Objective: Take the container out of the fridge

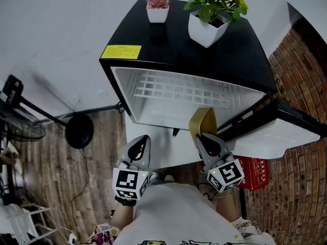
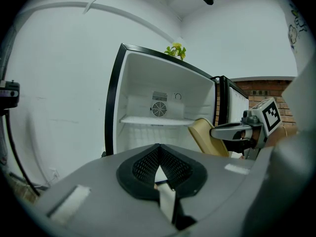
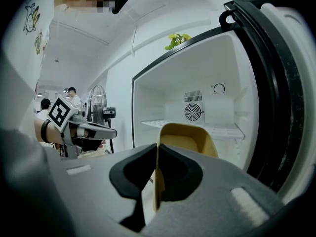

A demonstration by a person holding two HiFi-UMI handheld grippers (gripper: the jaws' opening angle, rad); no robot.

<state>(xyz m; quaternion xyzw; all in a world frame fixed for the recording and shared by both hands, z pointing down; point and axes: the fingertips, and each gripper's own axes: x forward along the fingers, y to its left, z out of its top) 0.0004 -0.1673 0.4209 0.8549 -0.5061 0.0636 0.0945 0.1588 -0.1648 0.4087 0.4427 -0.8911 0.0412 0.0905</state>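
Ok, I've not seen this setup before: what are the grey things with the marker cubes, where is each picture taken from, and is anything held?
No robot here: a person holds a two-jaw gripper in each hand; the marker cubes are part of them. The head view looks down from a camera on the person's head at a small black fridge, its door swung open, two potted plants on top. The other two pictures come from cameras riding on each gripper, looking along its jaws. The left gripper is shut, with nothing in it. The right gripper is shut on the wall of a tan container, held in front of the open fridge. A wire shelf shows inside.
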